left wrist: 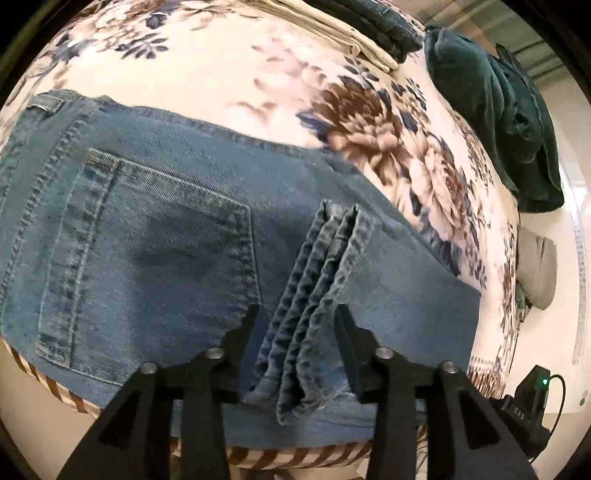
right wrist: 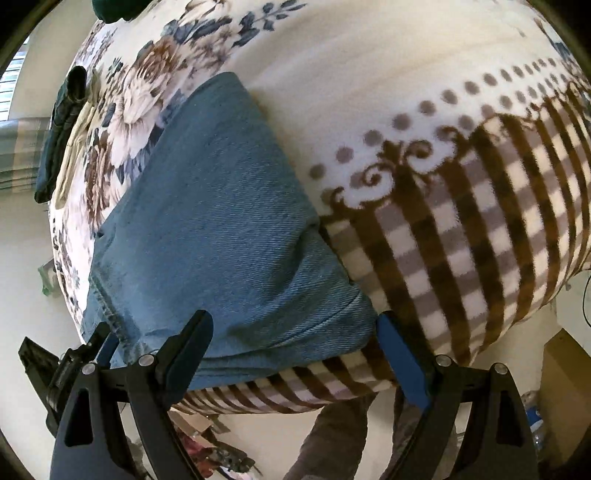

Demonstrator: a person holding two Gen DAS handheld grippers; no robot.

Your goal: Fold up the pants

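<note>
Blue denim jeans (left wrist: 159, 229) lie on a floral blanket (left wrist: 258, 74), back pocket up, with the leg hems (left wrist: 317, 302) folded over onto the seat. My left gripper (left wrist: 295, 317) straddles the stacked hems with its jaws apart on either side of them; the fingers (left wrist: 240, 332) do not press the cloth. In the right wrist view the folded denim (right wrist: 221, 221) lies near the blanket's checked border. My right gripper (right wrist: 295, 325) is wide open, its fingers (right wrist: 188, 339) spanning the fold's near edge.
Folded cream cloth (left wrist: 343, 33) and dark green garments (left wrist: 509, 110) lie at the far side of the blanket. A black device with a green light (left wrist: 532, 387) sits off the table edge at right. Floor clutter (right wrist: 207, 443) and a trouser leg (right wrist: 332, 443) are below.
</note>
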